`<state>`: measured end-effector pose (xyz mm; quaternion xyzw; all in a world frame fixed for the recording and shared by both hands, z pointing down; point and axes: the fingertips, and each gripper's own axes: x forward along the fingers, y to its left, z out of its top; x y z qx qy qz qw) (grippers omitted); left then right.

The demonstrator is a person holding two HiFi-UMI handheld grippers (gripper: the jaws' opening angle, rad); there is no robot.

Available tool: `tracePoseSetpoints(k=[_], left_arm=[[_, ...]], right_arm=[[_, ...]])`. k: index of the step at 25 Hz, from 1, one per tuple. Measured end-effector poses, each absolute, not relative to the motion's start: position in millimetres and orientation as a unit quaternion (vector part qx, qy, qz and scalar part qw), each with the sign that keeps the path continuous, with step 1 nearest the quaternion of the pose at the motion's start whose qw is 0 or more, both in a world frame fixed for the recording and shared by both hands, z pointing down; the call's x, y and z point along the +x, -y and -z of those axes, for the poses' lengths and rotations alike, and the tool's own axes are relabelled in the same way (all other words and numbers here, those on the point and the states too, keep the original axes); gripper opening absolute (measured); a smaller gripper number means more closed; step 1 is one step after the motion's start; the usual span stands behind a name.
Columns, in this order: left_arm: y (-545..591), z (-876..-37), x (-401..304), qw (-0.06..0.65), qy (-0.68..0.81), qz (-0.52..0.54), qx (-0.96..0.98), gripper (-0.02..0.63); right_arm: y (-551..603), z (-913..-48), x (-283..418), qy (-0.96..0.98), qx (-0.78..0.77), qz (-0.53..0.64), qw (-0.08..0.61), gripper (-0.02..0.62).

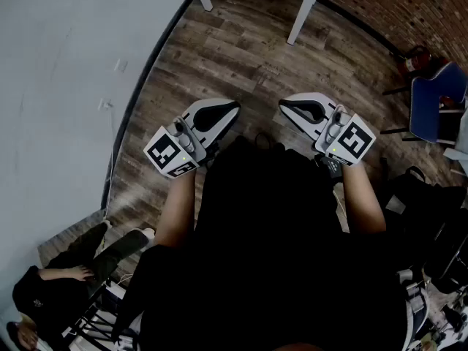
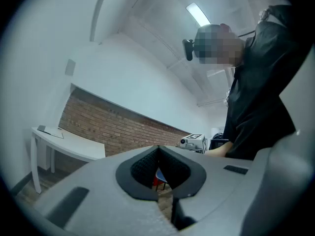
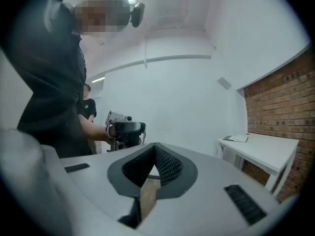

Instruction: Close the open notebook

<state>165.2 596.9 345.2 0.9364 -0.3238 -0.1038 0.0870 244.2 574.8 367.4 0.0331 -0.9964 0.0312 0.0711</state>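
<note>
A: State of the tools?

B: Both are held in front of the body over the wooden floor [image 1: 241,57], well apart from the table. The left gripper [image 1: 231,110] is seen with its jaws closed tip to tip and nothing between them. The right gripper [image 1: 284,105] is read the same way: pads met, empty.

A: Notebook located?

B: A flat pale thing, taken to be the notebook [image 3: 236,138], is seen lying on the white table [image 3: 268,151] at the far side, near the brick wall [image 3: 283,104]. It is too small for the pages to be made out. Nothing is touched yet.

A: Handling expected?

B: It is judged light and thin: the cover likely limp, the pages easily creased, the whole liable to slide on a smooth top. The jaws would have to be parted first. One cover is best taken at its outer edge, away from the spine, and folded over, while the other half is pinned flat by the second gripper.
</note>
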Motion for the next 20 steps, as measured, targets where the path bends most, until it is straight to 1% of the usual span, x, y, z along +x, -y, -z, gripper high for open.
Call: tracePoseSetpoints(k=[7,11,16,20], left_arm=[[-587.4,-344.4,144.2,0.089,0.303,0.091,0.944,0.017],[-584.9,-342.2,131.9,0.086,0.294,0.092,0.948,0.017],[-579.6,-350.7,111.9,0.092,0.291,0.092,0.948,0.017],[-575.6,-357.4,95.5,0.103,0.291,0.102,0.946,0.017]], right_arm=[[-571.0,-360.6,223.5,0.996,0.033,-0.044,0.068,0.002],[-560.7,-352.8,211.0,0.996,0.044,-0.067,0.044,0.002],[-551.0,-344.2,190.4,0.996,0.068,-0.055,0.024,0.003],[-545.4,-347.3,180.9,0.993,0.104,-0.038,0.036,0.003]])
